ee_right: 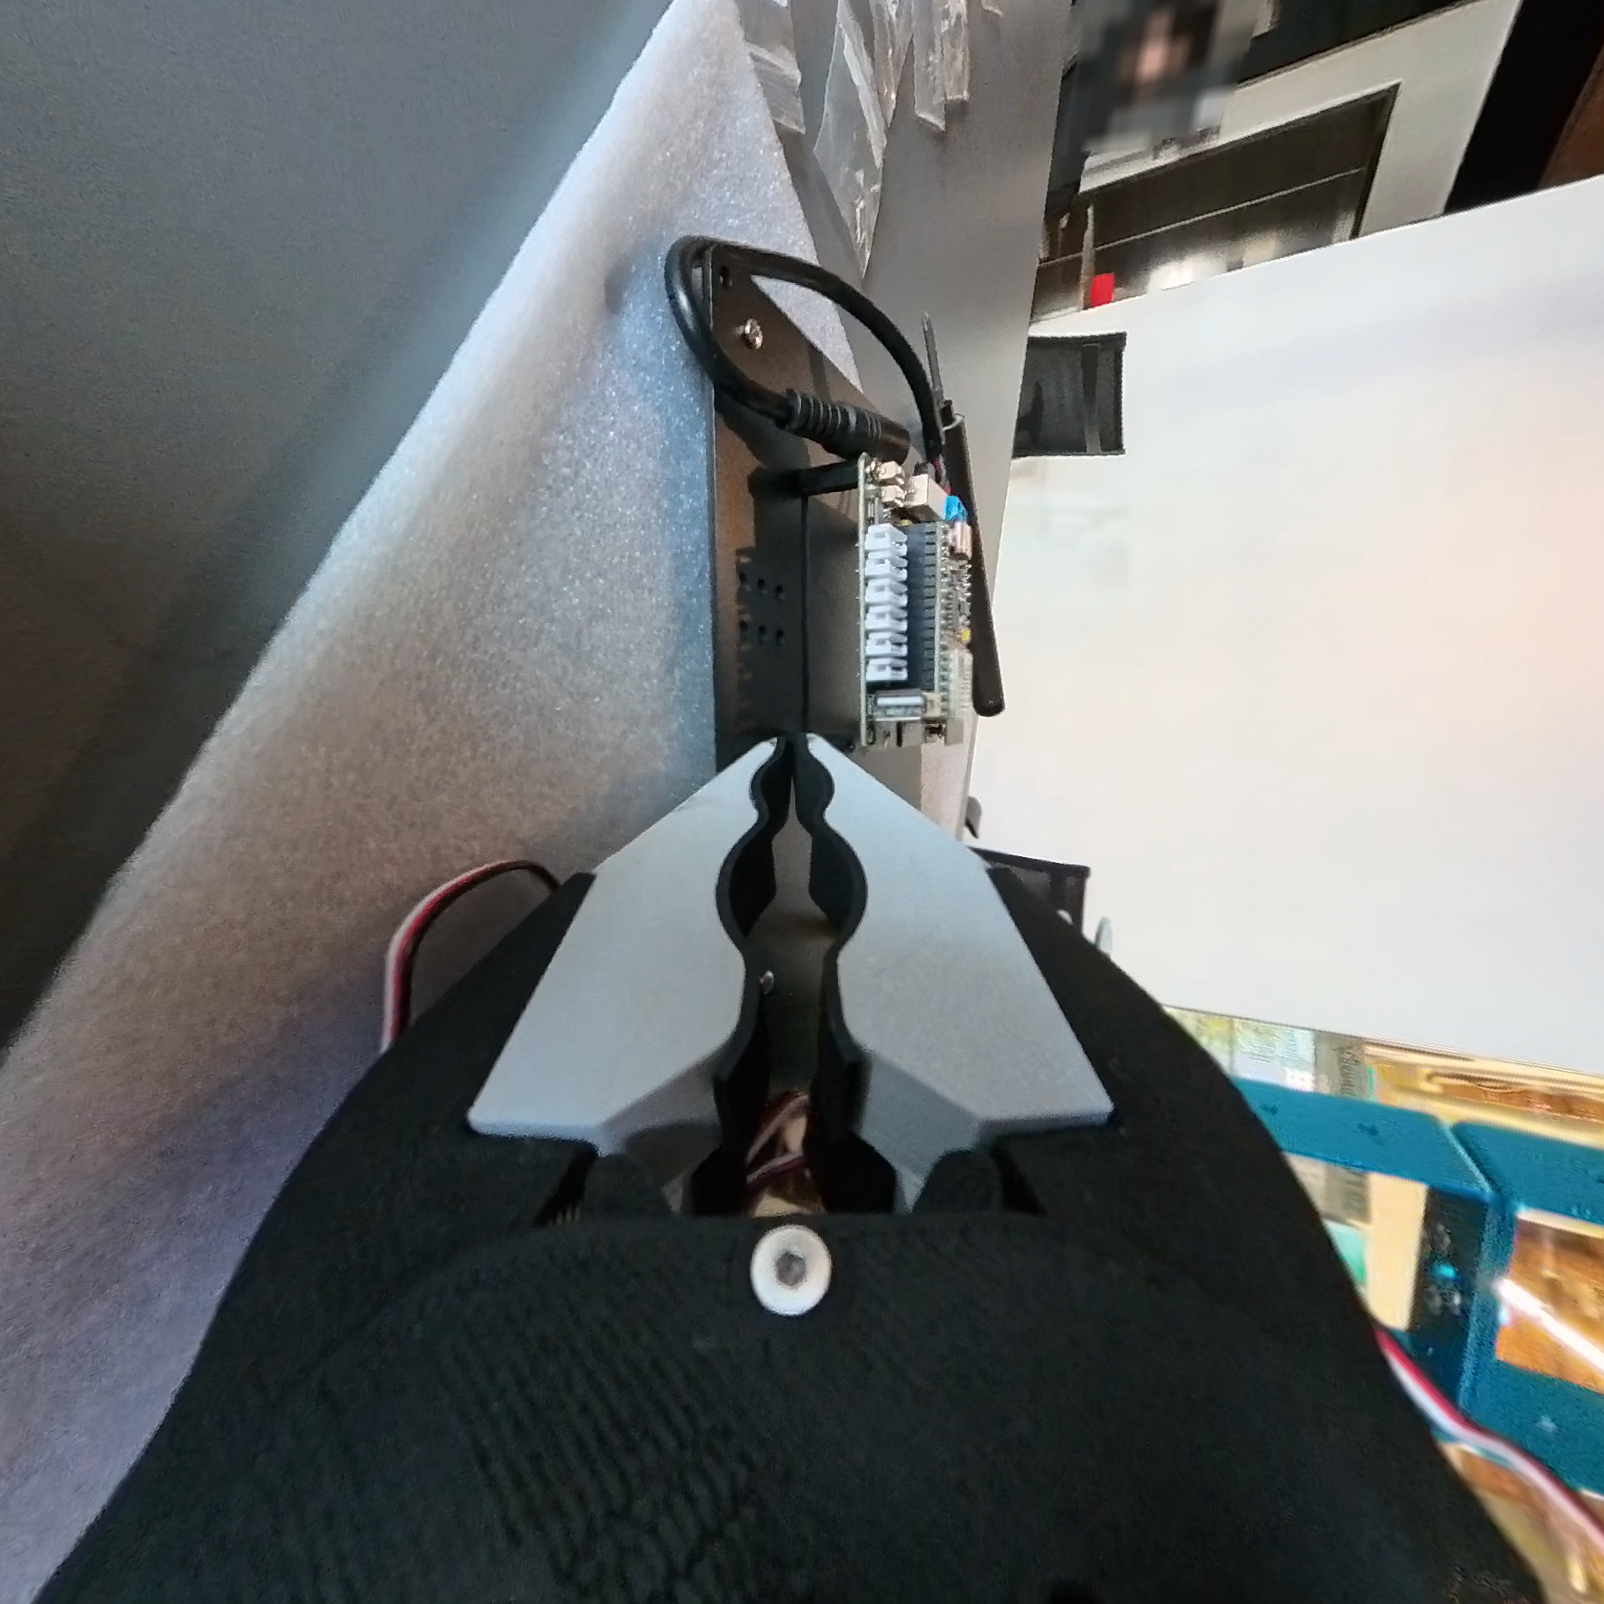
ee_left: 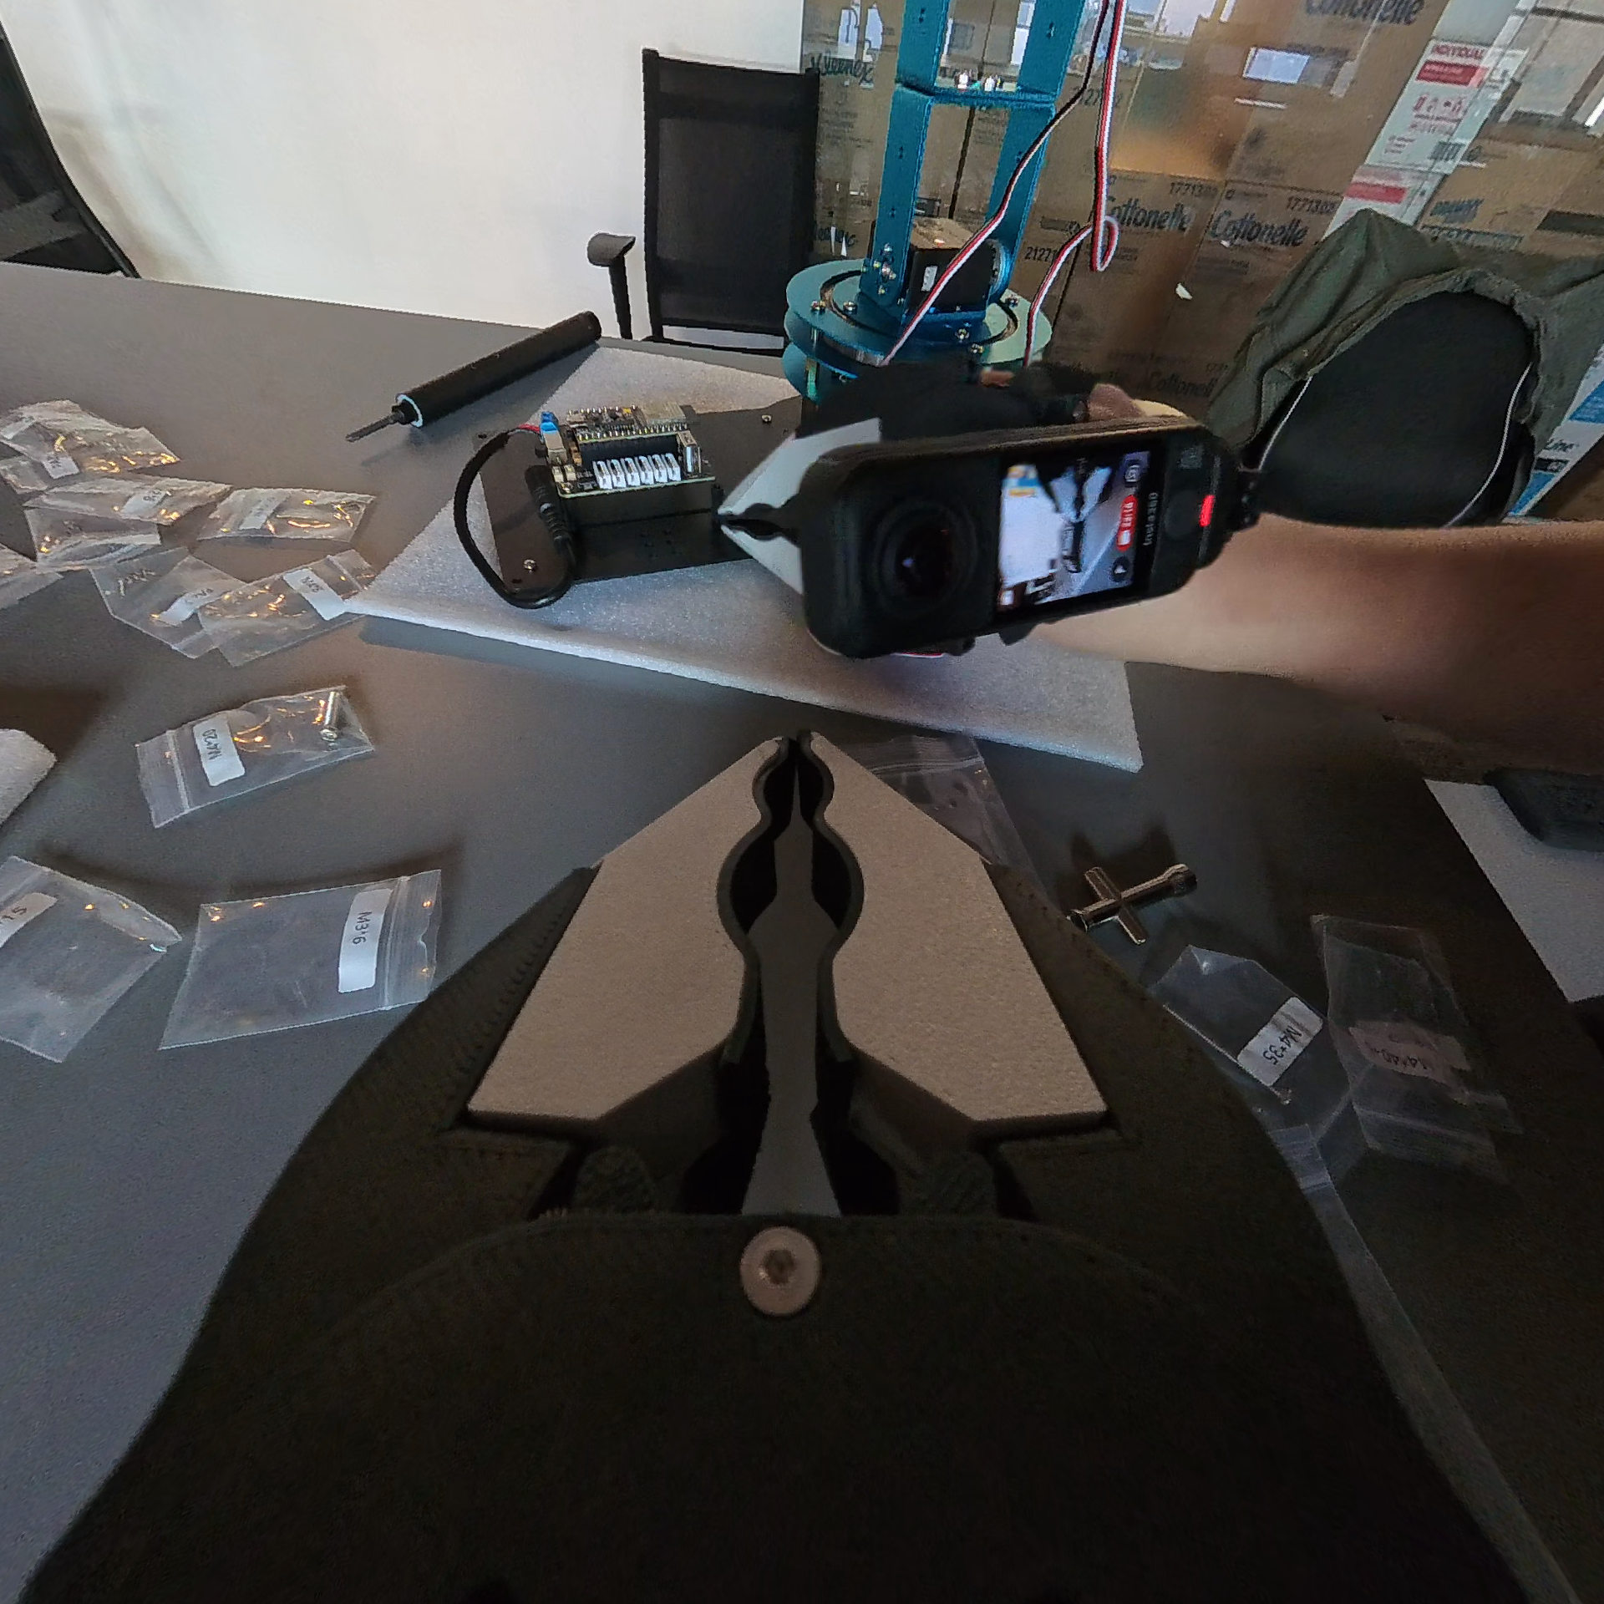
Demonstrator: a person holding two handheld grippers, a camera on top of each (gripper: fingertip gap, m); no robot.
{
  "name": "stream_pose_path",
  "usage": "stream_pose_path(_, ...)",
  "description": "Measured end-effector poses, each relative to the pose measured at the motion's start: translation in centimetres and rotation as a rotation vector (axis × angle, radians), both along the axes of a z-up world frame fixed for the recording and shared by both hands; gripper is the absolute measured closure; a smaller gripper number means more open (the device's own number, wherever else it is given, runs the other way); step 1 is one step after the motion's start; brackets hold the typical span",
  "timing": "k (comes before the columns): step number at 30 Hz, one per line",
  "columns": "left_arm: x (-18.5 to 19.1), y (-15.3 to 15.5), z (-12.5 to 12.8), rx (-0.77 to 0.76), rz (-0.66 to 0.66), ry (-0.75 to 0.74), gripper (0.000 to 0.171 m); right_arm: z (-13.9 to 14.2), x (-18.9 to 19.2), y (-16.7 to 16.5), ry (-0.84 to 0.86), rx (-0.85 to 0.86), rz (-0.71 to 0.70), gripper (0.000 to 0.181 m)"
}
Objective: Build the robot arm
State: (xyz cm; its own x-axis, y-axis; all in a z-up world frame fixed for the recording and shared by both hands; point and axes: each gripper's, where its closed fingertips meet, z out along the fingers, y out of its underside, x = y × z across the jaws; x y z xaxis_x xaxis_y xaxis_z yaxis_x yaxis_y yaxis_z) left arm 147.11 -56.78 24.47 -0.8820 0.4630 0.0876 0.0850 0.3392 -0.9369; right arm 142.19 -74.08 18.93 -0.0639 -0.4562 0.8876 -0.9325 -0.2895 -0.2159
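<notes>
Meanwhile, the left gripper (ee_left: 797, 748) is hovering over the dark surface (ee_left: 538, 781), its fingers (ee_left: 660, 937) clenched on nothing, with a cross-shaped key (ee_left: 1128, 898) just right of them and small bags (ee_left: 304, 950) to their left. Beyond its tips, the right gripper (ee_right: 794, 748) is pinching the edge of a black plate (ee_right: 764, 608), fingers closed on it; a circuit board (ee_right: 911, 608) is sitting just ahead, on foam (ee_right: 486, 608).

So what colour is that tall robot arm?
Blue. The arm shows best in the left wrist view.
</notes>
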Motion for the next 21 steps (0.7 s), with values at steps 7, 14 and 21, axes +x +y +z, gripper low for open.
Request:
stream_pose_path(7, -0.4, -1.9, -0.4, -0.049, -0.022, -0.018, 0.155, 2.3, -1.9, 3.6, -0.273, 0.009, 0.076, 0.181)
stream_pose_path(14, -2.8, -8.7, 0.3, -0.007, -0.069, -0.202, 0.165, 4.2, -4.7, 5.3, -0.447, -0.034, 0.201, 0.181)
stream_pose_path(21, -4.4, -14.9, -2.1, -0.149, -0.063, -0.559, 0.156, 4.0, -4.6, 5.3, -0.501, 0.034, 0.229, 0.181)
